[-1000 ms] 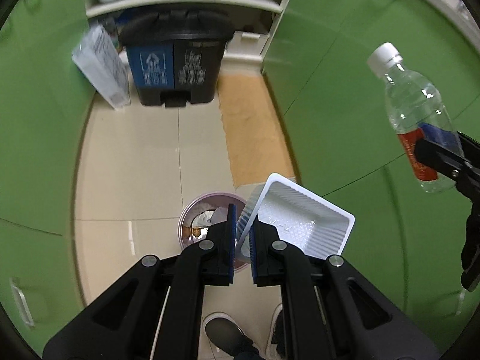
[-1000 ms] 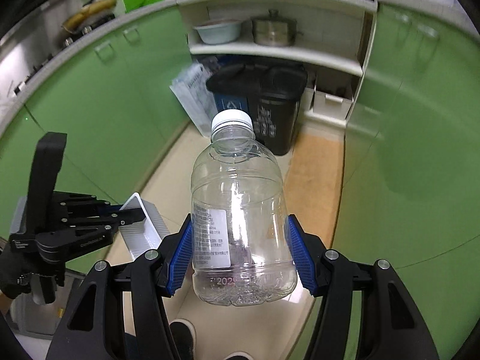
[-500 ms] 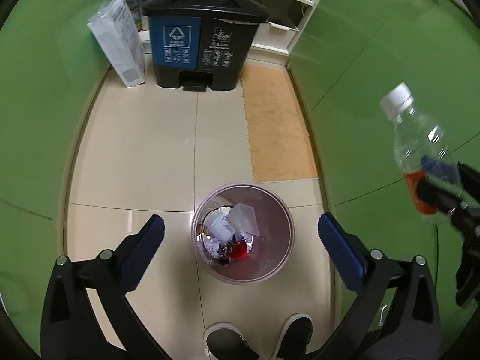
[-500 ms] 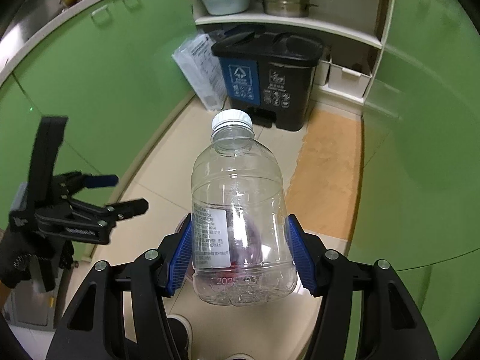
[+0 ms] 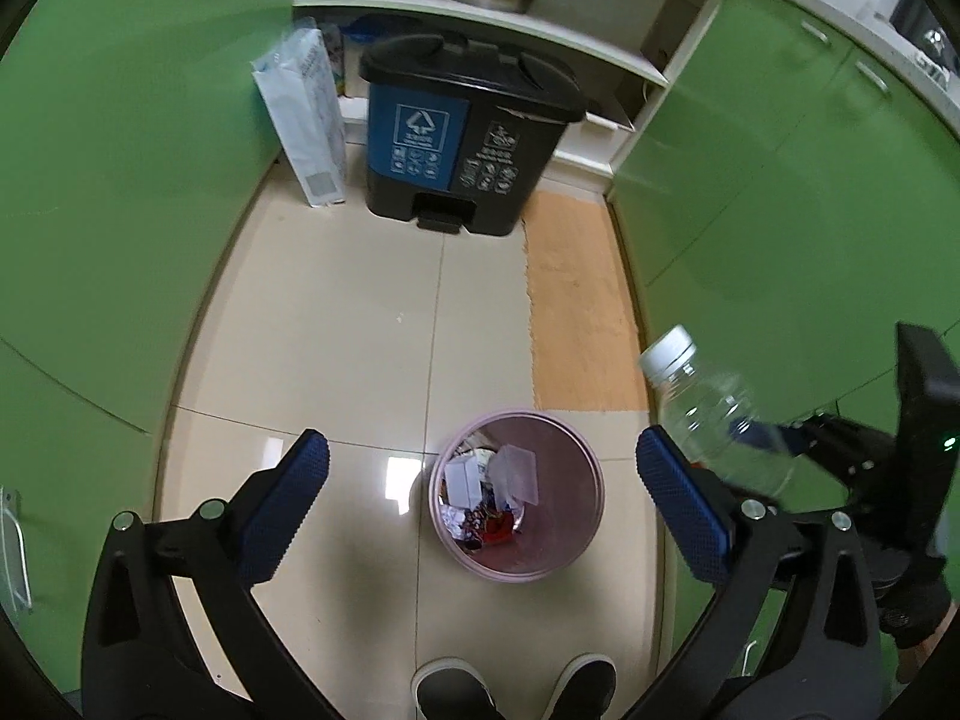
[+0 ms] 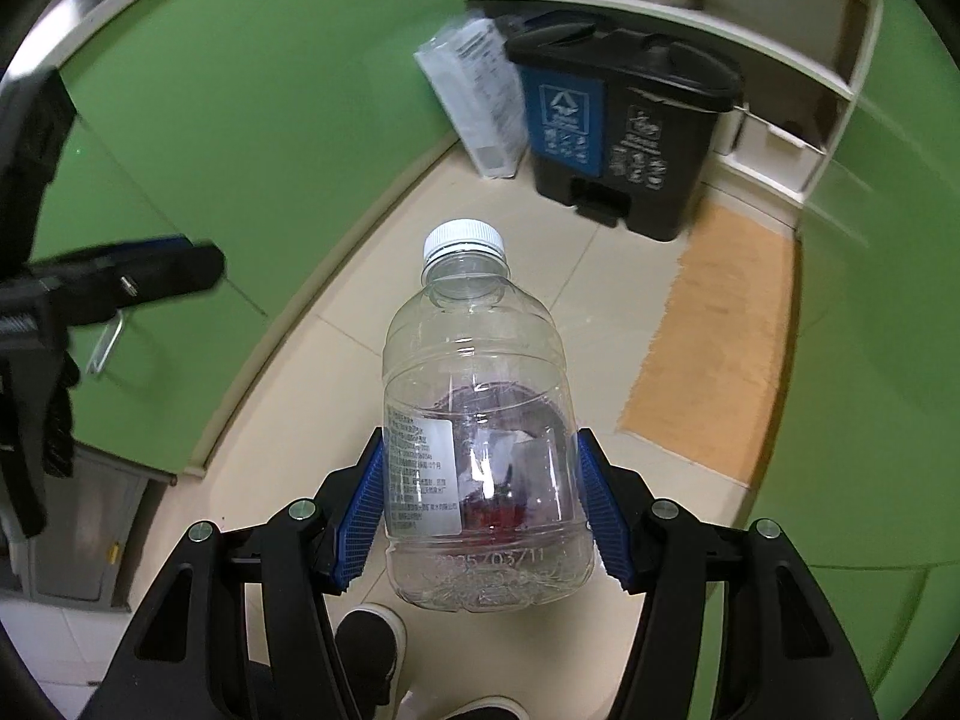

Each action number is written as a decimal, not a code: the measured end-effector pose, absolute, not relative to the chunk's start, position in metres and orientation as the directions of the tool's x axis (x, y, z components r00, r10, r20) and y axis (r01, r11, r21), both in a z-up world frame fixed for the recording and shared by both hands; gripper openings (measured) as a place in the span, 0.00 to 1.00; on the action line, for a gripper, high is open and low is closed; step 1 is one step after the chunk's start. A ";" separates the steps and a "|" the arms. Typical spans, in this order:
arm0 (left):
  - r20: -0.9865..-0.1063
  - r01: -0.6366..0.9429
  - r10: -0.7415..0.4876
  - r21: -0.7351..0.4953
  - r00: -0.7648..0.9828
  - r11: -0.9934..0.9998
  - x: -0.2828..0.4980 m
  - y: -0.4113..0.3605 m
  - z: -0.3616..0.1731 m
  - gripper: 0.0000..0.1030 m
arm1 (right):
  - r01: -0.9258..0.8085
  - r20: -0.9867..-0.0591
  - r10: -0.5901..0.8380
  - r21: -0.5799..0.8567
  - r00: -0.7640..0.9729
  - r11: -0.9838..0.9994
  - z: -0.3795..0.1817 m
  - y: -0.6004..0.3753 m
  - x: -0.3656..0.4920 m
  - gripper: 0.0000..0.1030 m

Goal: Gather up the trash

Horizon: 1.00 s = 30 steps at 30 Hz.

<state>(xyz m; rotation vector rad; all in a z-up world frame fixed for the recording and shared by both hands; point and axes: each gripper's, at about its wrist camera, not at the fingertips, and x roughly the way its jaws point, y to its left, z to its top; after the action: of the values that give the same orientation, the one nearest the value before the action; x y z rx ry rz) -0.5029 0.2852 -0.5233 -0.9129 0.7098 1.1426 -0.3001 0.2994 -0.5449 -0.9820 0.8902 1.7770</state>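
Low in frame: left gripper point(image 5: 480, 498) spread wide and empty above the pink wastebasket point(image 5: 585, 546) of scraps; right gripper point(image 6: 483, 507) pinched a capped clear bottle point(image 6: 480, 420).

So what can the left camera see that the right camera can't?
Only the left wrist view looks straight into the pink bin, showing the trash inside, and its own wide-open left gripper. Only the right wrist view shows the bottle's label up close, between the right gripper's jaws. Both show the clear bottle, the black pedal bin, the white bag and the green cabinets.
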 end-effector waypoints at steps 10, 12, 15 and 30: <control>-0.850 -0.963 0.454 -0.241 0.268 0.119 -0.520 0.275 -0.519 0.97 | -0.932 -0.891 0.360 0.156 -0.275 -0.327 -0.556 0.301 -0.307 0.93; -0.852 -0.963 0.450 -0.241 0.269 0.120 -0.519 0.272 -0.511 0.97 | -0.936 -0.892 0.362 0.157 -0.271 -0.315 -0.543 0.299 -0.306 0.93; -0.852 -0.962 0.446 -0.245 0.274 0.123 -0.514 0.269 -0.488 0.97 | -0.944 -0.896 0.359 0.158 -0.261 -0.291 -0.517 0.296 -0.304 0.93; -0.812 -0.932 0.466 -0.254 0.350 0.258 -0.445 0.244 -0.222 0.97 | -0.973 -0.884 0.421 0.131 -0.202 -0.191 -0.234 0.241 -0.243 0.94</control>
<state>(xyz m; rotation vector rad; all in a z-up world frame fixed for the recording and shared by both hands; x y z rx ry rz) -0.4445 0.2438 -0.2220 -0.8296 0.6810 1.0542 -0.2432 0.2407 -0.2339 -0.8844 0.9018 1.6310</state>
